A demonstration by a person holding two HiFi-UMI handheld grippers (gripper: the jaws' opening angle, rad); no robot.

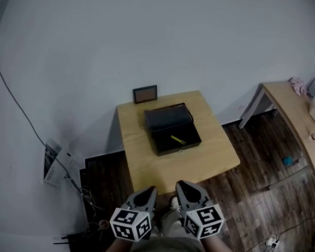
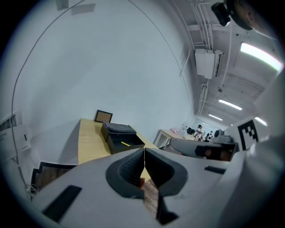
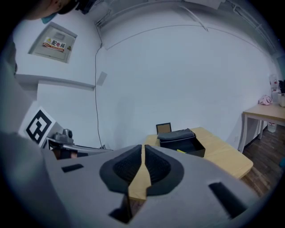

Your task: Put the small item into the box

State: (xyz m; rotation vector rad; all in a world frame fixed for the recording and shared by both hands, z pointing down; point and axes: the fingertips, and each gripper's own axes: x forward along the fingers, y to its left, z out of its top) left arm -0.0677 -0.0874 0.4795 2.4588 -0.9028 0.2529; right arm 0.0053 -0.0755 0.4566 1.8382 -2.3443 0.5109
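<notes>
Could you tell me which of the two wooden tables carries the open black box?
The square table straight ahead holds the black box; the long table at right bears only small clutter.

Small frame upright at table rear edge, against wall; second desk right.

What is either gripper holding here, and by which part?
Nothing. The left gripper and the right gripper both have their jaws closed together, empty. The yellow item lies inside the open box.
</notes>
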